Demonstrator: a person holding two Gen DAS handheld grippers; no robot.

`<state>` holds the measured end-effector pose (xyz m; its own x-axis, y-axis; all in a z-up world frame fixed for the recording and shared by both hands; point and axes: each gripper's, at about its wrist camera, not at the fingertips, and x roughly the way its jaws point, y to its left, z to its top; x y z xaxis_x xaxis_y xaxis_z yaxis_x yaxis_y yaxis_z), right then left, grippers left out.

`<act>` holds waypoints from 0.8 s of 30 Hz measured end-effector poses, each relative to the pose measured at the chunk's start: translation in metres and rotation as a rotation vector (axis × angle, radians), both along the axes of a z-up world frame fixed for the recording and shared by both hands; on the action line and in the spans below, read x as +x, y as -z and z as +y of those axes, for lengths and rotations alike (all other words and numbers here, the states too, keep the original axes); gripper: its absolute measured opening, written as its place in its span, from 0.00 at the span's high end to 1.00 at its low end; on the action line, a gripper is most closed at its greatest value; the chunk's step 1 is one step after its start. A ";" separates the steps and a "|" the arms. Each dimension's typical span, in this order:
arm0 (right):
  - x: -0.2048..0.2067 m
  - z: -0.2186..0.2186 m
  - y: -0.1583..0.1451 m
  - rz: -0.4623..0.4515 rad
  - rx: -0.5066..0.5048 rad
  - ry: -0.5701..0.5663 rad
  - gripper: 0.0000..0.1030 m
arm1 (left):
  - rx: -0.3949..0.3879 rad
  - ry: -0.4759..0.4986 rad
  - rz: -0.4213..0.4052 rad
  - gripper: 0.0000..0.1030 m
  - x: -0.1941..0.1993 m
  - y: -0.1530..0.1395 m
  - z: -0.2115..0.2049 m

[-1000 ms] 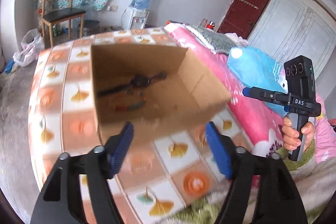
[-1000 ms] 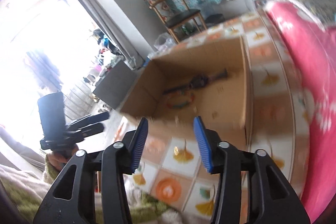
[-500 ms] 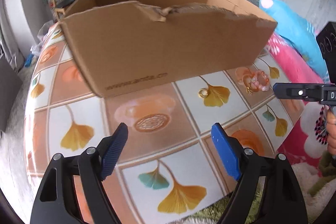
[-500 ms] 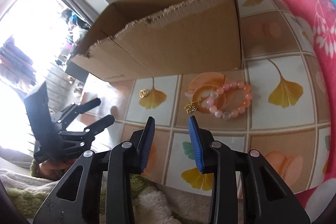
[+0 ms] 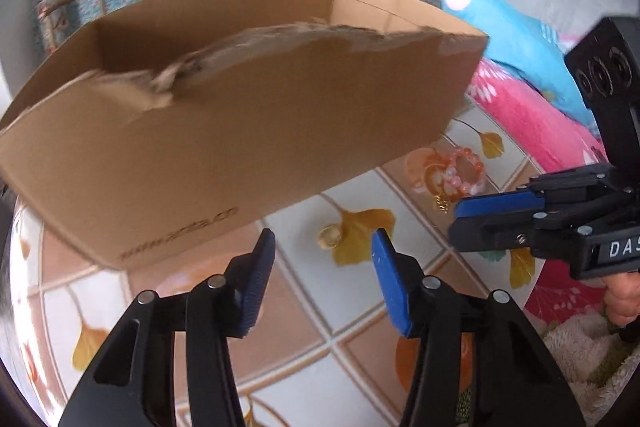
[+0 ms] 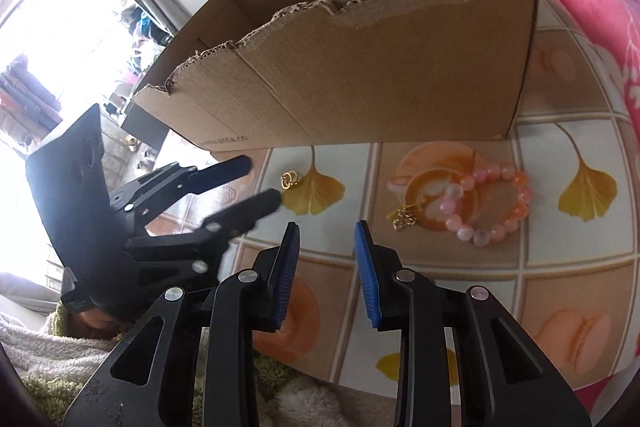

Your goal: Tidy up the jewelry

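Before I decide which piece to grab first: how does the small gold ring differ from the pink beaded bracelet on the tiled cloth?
The small gold ring is tiny plain metal; the pink beaded bracelet is a much wider loop of round pink and orange beads with a gold charm. The ring lies on a yellow leaf print, ahead of the left gripper; the bracelet lies on an orange print. Both lie flat before the cardboard box, untouched.

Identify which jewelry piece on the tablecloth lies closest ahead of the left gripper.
The small gold ring, on the yellow ginkgo leaf print just beyond the closing left gripper. The pink bead bracelet lies farther right, nearer the right gripper.
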<state>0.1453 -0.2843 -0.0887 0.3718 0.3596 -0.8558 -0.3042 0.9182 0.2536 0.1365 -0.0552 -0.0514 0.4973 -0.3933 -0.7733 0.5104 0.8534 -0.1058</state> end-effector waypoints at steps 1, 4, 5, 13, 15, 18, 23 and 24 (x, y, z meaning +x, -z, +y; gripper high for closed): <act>0.000 0.001 0.000 0.001 0.001 -0.001 0.72 | 0.014 0.011 -0.001 0.57 0.002 0.002 -0.004; -0.001 0.002 -0.003 -0.007 -0.004 -0.008 0.72 | 0.040 0.029 0.005 0.66 0.006 0.007 -0.010; -0.003 -0.002 -0.006 -0.010 -0.007 -0.009 0.72 | 0.040 0.031 -0.002 0.68 0.006 0.007 -0.010; -0.003 -0.008 -0.006 -0.014 0.000 0.018 0.72 | 0.081 0.072 -0.019 0.87 0.008 0.010 -0.021; -0.004 -0.010 -0.007 -0.017 0.002 0.024 0.72 | 0.080 0.075 -0.018 0.88 0.007 0.010 -0.022; -0.004 -0.008 -0.006 -0.016 0.001 0.028 0.72 | 0.073 0.075 -0.017 0.88 0.005 0.010 -0.021; -0.006 -0.002 -0.006 -0.027 -0.008 0.026 0.72 | 0.069 0.068 -0.015 0.88 -0.003 0.010 -0.016; -0.005 0.000 -0.007 -0.034 -0.012 0.022 0.72 | 0.073 0.059 -0.012 0.88 -0.006 0.010 -0.014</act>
<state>0.1398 -0.2847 -0.0822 0.4087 0.3404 -0.8468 -0.2919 0.9279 0.2321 0.1307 -0.0688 -0.0618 0.4846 -0.3649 -0.7949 0.5609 0.8270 -0.0377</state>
